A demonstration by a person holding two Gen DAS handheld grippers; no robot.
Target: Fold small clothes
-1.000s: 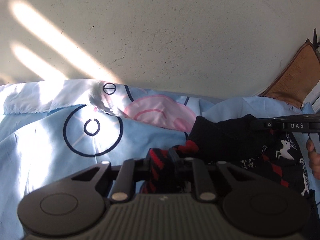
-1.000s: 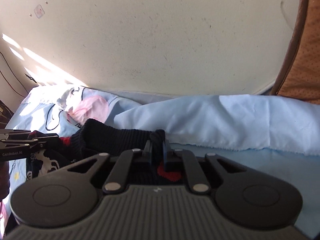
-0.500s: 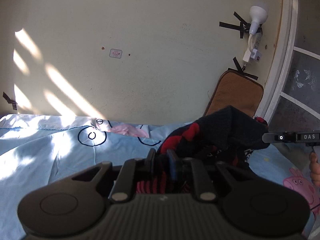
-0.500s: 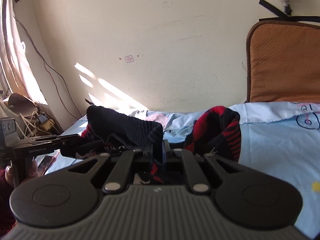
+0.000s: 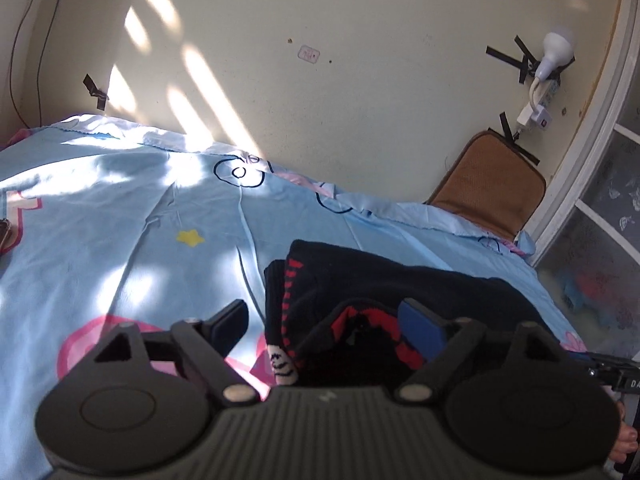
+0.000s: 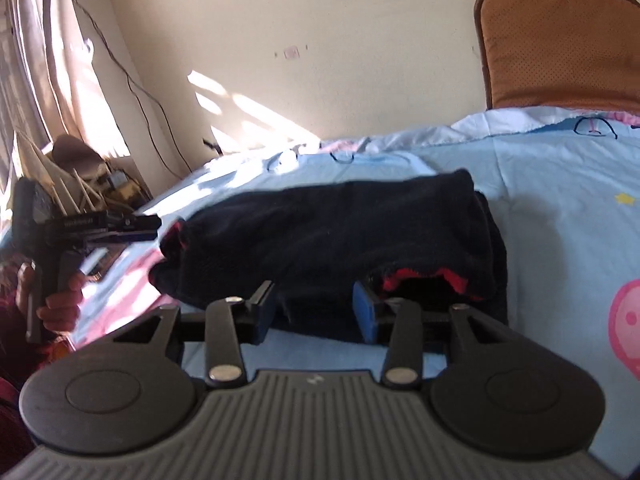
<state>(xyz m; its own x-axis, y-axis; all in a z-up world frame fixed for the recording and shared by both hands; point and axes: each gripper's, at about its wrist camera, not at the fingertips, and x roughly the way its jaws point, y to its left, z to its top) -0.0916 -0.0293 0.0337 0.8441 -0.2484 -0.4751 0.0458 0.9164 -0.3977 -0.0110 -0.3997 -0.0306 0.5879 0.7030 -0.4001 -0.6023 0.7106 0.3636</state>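
Note:
A dark knit sweater (image 5: 404, 280) with red trim lies folded in a flat bundle on the light blue cartoon-print bed sheet (image 5: 120, 240). My left gripper (image 5: 326, 324) stands over its near left corner. Its jaws are opening wide, and the red-trimmed edge lies loose between them, untouched by the pads. In the right wrist view the sweater (image 6: 340, 232) stretches across the sheet (image 6: 560, 200). My right gripper (image 6: 316, 312) is at its near edge with jaws opening; slack fabric sits between the blue pads. The left gripper (image 6: 100, 226) shows at the far left, held by a hand (image 6: 60, 300).
A brown cushion (image 5: 492, 188) leans on the cream wall behind the bed. A white bulb and power strip (image 5: 554, 60) are taped to the wall beside a white door frame (image 5: 580, 168). Curtains and clutter (image 6: 80, 168) stand beyond the bed's left side.
Both grippers pulled back with the sweater's edge pinched in them, drawing it over itself. Both have now opened and let go, and the sweater rests folded on the sheet.

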